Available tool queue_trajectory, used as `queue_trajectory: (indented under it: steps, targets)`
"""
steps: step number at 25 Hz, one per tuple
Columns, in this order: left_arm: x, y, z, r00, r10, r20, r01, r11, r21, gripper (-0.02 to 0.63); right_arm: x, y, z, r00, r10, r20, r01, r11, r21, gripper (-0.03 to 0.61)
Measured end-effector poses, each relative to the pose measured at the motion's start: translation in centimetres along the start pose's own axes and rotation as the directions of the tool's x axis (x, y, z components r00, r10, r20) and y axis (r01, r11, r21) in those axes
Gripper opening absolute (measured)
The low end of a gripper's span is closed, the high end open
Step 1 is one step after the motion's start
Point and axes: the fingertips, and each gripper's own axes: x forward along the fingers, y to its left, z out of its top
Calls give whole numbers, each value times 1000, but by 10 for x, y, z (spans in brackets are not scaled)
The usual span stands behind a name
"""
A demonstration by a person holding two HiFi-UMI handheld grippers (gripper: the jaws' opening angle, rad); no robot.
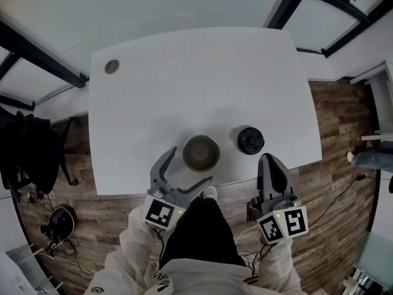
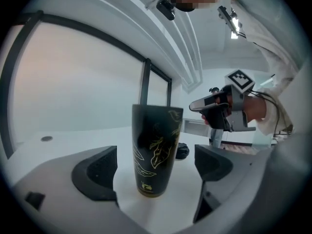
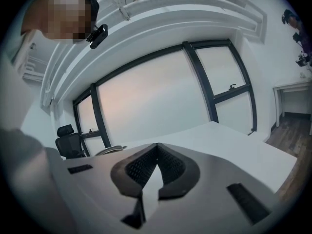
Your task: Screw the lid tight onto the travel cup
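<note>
The dark travel cup point(image 1: 201, 153) with a leaf print stands upright and uncapped near the front edge of the white table point(image 1: 184, 85). Its black lid point(image 1: 250, 140) lies on the table to the right of it, apart from it. My left gripper point(image 1: 190, 166) is open at the cup's near side. In the left gripper view the cup point(image 2: 155, 150) stands between the wide jaws, and neither pad touches it. The lid point(image 2: 182, 151) shows behind it. My right gripper point(image 1: 269, 160) is shut and empty, at the table's edge just short of the lid, its jaws point(image 3: 155, 152) pressed together.
A small round grommet point(image 1: 112, 66) sits in the table's far left corner. A black chair point(image 1: 27, 146) stands left of the table. Wooden floor with cables point(image 1: 55, 226) lies below the front edge. Dark window frames run behind the table.
</note>
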Motion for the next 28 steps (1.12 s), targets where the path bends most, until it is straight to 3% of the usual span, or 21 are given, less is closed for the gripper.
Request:
queue_trajectory:
  steps: [10,13,15,17,22,26,28]
  targets:
    - [55,19,-13,994,52,98,-51,999,-20,480,15,-22,-29,999,-17,-37,17,1000,-2,20]
    - [63,13,-9,993,35,114,-37,999,23,479,17,-32,-35,998,-22,-51,21,999,-25,20]
    - [66,7,-8,993,27,114,-34,998,61,463,17,-41,-39,998,-33,-58,31,999,-37,20]
    - [68,5,-9,993,29,115,-38,997,68,406,19,-49,-46,997,-50,-62,47,998,-43,20]
    - [67,9,-12,991,40,126,-45,999,30,402,32,-55,-67,991,-94,-94,81,988,-134,32]
    - [71,7,-15,993,46,110,-49,999,23,402,48,-61,-92,982,-105,-155,75,979,-190,260]
    - [71,6,-15,995,38,92,-42,998,48,402,56,-67,-104,977,-125,-173,89,975,-203,340]
